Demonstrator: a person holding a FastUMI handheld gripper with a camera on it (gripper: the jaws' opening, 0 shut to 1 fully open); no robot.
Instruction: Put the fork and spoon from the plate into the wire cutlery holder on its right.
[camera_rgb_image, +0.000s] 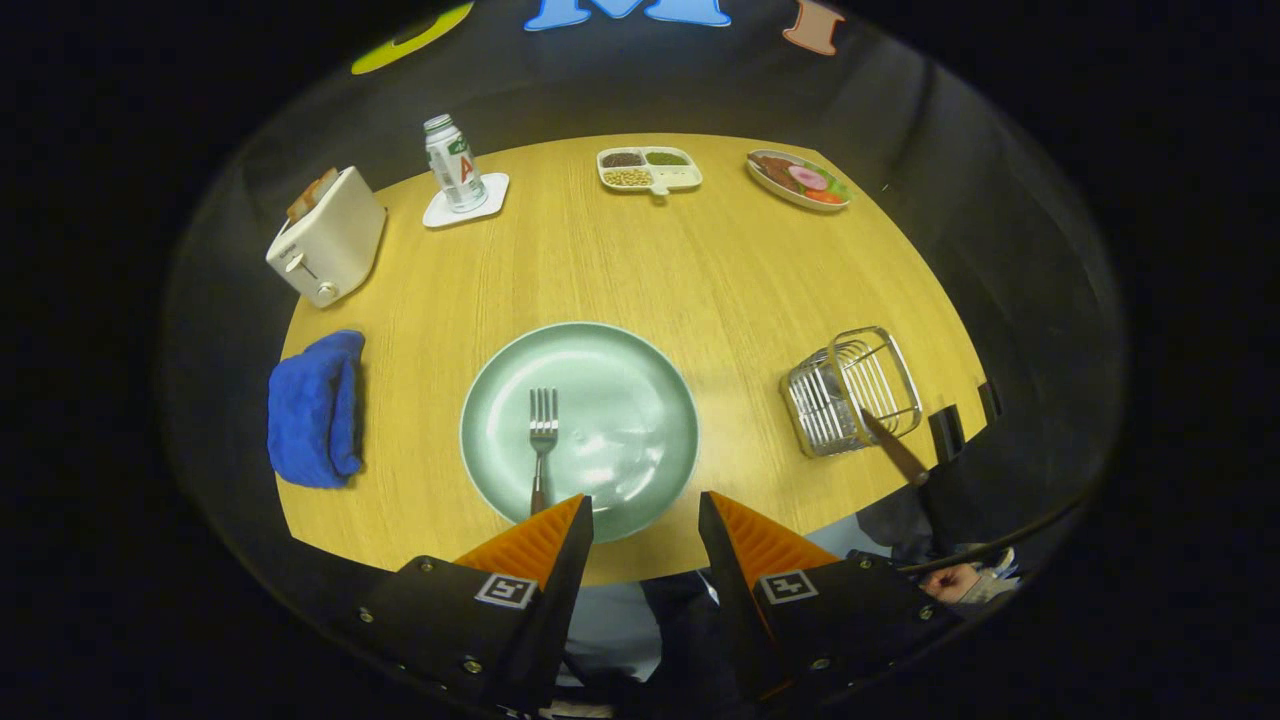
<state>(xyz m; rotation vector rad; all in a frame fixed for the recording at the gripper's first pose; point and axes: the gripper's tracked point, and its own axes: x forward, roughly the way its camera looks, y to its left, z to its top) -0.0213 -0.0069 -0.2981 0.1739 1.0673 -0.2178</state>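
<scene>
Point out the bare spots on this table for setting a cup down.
Broad bare wood lies between the green plate and the divided snack tray; more between plate and wire cutlery holder. Crowded: toaster, blue cloth. The gripper jaws hang open.

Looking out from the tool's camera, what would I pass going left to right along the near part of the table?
Blue cloth → fork lying on the green plate → wire holder. The open tool hangs at the plate's near rim, gripping nothing.
</scene>
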